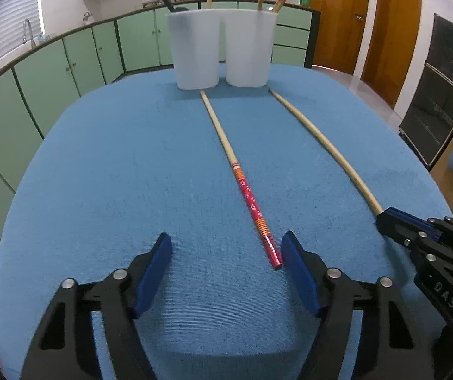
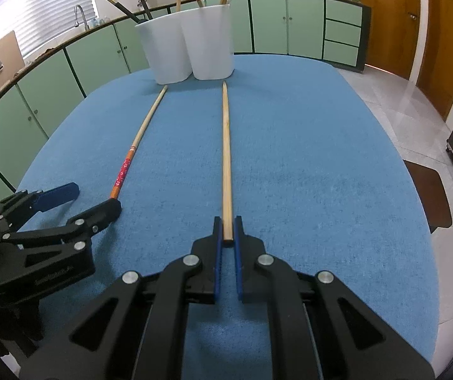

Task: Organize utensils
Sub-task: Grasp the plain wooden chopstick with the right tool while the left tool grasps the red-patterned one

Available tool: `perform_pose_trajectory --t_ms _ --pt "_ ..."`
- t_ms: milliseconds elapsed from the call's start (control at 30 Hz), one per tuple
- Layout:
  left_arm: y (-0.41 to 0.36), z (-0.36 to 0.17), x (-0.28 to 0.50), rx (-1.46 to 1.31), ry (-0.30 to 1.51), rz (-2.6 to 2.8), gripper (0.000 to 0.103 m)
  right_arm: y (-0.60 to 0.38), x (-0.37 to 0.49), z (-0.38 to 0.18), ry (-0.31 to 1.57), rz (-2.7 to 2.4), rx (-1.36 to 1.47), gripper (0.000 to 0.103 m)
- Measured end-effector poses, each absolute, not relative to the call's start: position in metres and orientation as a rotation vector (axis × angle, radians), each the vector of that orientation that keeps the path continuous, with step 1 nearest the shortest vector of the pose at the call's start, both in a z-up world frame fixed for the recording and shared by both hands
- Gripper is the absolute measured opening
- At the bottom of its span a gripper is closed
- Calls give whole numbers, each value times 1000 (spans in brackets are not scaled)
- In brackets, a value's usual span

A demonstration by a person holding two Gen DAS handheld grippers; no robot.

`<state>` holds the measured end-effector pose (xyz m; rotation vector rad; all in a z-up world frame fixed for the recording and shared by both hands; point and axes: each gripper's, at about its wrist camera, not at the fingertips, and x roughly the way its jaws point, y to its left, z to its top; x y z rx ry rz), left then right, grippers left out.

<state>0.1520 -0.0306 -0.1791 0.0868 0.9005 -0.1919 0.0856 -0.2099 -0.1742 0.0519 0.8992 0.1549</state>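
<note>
A red-handled chopstick (image 1: 242, 183) lies on the blue table (image 1: 115, 174), its red end between my left gripper's open fingers, close to the right pad (image 1: 296, 269). My left gripper (image 1: 226, 247) is open and low over the table; it also shows in the right wrist view (image 2: 95, 198). A plain wooden chopstick (image 2: 226, 158) lies to the right, its near end between the pads of my right gripper (image 2: 227, 231), which is shut on it. Two white cups (image 1: 195, 50) (image 1: 248, 47) stand at the far edge and hold chopsticks and dark utensils.
Green cabinets (image 1: 52, 72) and a counter curve behind the table. Wooden doors (image 1: 340, 15) stand at the back right. A dark oven (image 1: 441, 95) is at the right. A brown stool (image 2: 429, 190) sits by the table's right edge.
</note>
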Motion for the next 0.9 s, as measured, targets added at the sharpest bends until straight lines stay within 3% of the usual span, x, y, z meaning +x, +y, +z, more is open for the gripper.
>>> perform_pose_trajectory --t_ms 67,233,467,567,900 --pt "-31 -179 152 93 898 -186 65 -209 87 -174 900 157 52 7" --pt "-30 -177 149 92 890 -186 43 -208 84 -173 899 166 49 8" --pt "-39 -177 143 121 880 -190 25 -204 82 -174 893 159 15 8" --pt "-44 -177 142 123 880 -210 10 -204 83 -174 892 161 17 6" --pt "-38 -164 135 88 865 -228 6 -201 73 -156 832 171 8 6"
